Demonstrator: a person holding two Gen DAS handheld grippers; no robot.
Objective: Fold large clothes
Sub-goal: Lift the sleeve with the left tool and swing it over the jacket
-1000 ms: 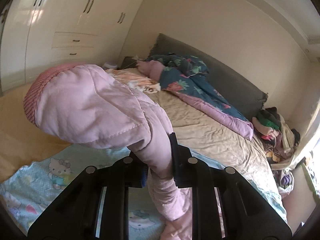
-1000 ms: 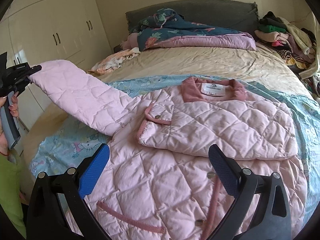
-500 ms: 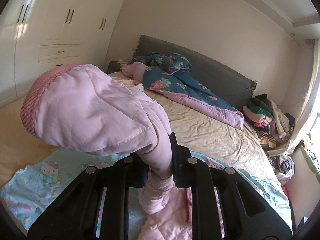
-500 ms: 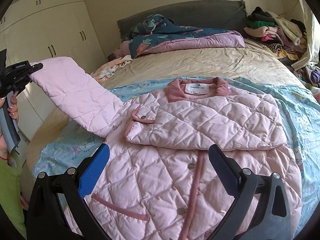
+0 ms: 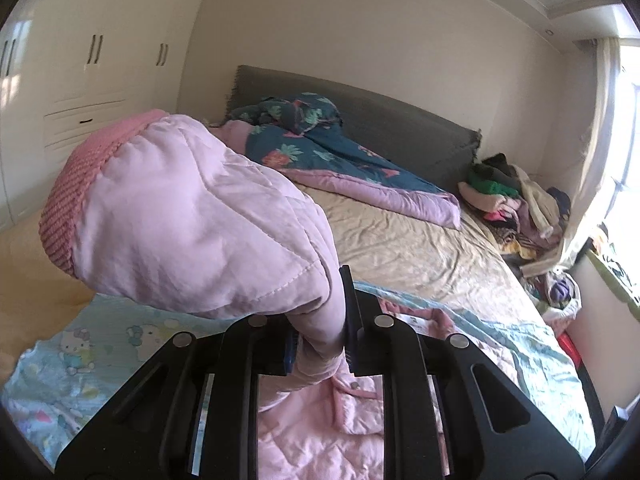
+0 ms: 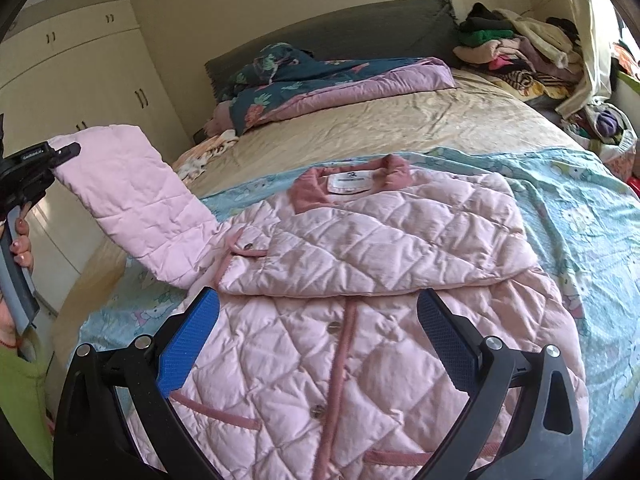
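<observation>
One pale pink quilted jacket lies front-up on the light blue cartoon-print sheet across the bed, one sleeve already folded over its chest. Left tongs are clamped on the other sleeve near its ribbed pink cuff, holding it up off the bed. Right tongs hover wide apart above the jacket's buttoned front, gripping nothing.

Daylight glares from the window; sharp centre; edges bend, corners black.
</observation>
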